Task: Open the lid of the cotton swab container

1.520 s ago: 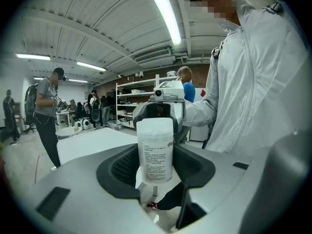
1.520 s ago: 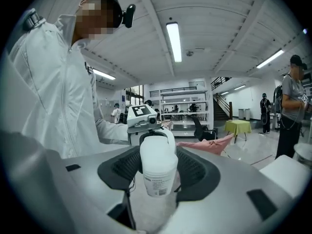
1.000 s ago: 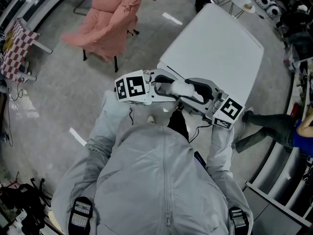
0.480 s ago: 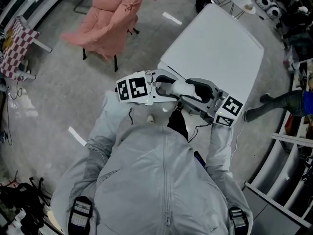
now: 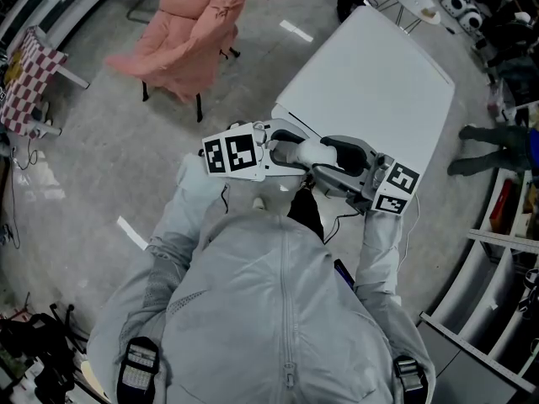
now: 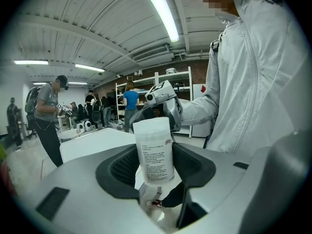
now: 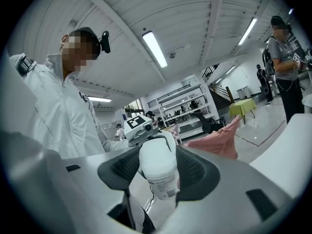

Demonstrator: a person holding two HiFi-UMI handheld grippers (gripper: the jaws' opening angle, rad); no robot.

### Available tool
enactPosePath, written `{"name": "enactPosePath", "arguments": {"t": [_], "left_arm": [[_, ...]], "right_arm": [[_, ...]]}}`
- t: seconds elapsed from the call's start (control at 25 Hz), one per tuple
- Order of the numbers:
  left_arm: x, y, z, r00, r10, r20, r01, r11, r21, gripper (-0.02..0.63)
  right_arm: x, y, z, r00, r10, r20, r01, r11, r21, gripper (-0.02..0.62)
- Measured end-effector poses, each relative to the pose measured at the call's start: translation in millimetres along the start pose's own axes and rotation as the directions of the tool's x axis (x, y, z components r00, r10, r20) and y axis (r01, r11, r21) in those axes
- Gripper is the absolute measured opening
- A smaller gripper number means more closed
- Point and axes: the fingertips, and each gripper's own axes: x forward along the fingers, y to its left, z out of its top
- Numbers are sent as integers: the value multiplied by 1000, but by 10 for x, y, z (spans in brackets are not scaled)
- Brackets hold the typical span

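Centre of frame, chest-high: cotton swab container (image 5: pixel 305 151) spans both claws. Left claw (image 6: pixel 156 169) is clamped on its labelled body. Right claw (image 7: pixel 160 172) is clamped on its white capped end, lid on. Beyond: white surface (image 5: pixel 379 82). Upper left: pink-draped chair (image 5: pixel 189 32).

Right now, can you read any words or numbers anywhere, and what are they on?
Nothing here can be read as words.
Label on the cotton swab container: rows of small print, too blurred to read.
Marker cube on the left gripper and marker cube on the right gripper: black-and-white squares only, no words.
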Motion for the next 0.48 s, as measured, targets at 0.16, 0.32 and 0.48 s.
{"name": "enactPosePath", "arguments": {"t": [0.16,0.32,0.48], "left_arm": [[8,13,-3,1000,2,-2,-2,1000,11,222],[26,8,21,999,-23,32,23,999,-22,222],[-17,19,110,992,-45,120,56,995,-88,215]], "right_arm": [[-15,-17,19,999,9,34,-10,999,30,241],[-50,-14,38,998,14,59,-15,1000,23,241],[-59,21,139,994,-16,104,21,999,-43,244]]}}
